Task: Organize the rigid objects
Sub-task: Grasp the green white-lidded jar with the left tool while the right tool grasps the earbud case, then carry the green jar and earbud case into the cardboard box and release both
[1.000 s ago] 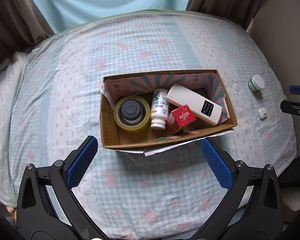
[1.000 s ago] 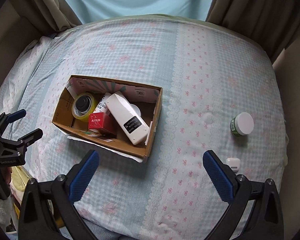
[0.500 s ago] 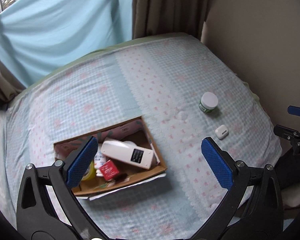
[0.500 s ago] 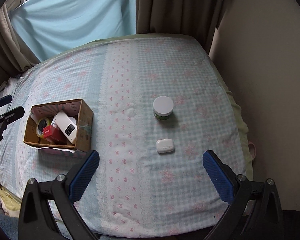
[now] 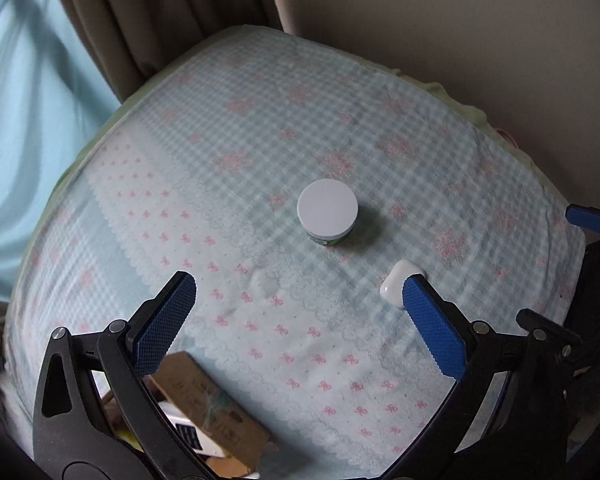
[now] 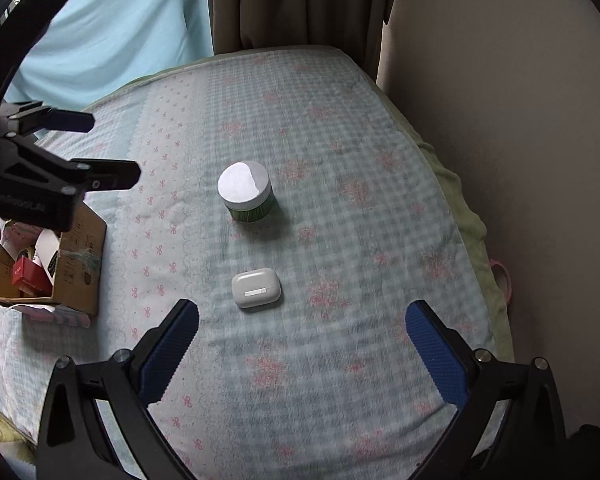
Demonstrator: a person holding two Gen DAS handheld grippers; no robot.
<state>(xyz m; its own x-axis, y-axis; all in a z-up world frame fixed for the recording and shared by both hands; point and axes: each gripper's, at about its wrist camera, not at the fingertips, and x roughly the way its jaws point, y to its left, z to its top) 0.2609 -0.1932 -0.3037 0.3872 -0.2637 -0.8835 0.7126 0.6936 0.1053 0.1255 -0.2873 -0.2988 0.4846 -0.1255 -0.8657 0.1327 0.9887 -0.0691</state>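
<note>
Looking from the left wrist, the left gripper (image 5: 298, 294) gapes wide and empty above the jar (image 5: 327, 213), its case (image 5: 394, 286) half hidden; from the right wrist, the right gripper (image 6: 302, 322), equally wide, holding nothing, faces the case for pickup; box (image 6: 80, 256) waits left.

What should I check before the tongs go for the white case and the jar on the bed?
1. Right tongs open, nothing held: ok.
2. Left tongs open, nothing held: ok.
3. White earbud case lies flat and apart from the jar, ahead of the right tongs: ok.
4. Jar stands upright with its white lid on: ok.
5. Cardboard box has free room for both: cannot tell, partly hidden.
6. Lid screwed tight: cannot tell.
</note>
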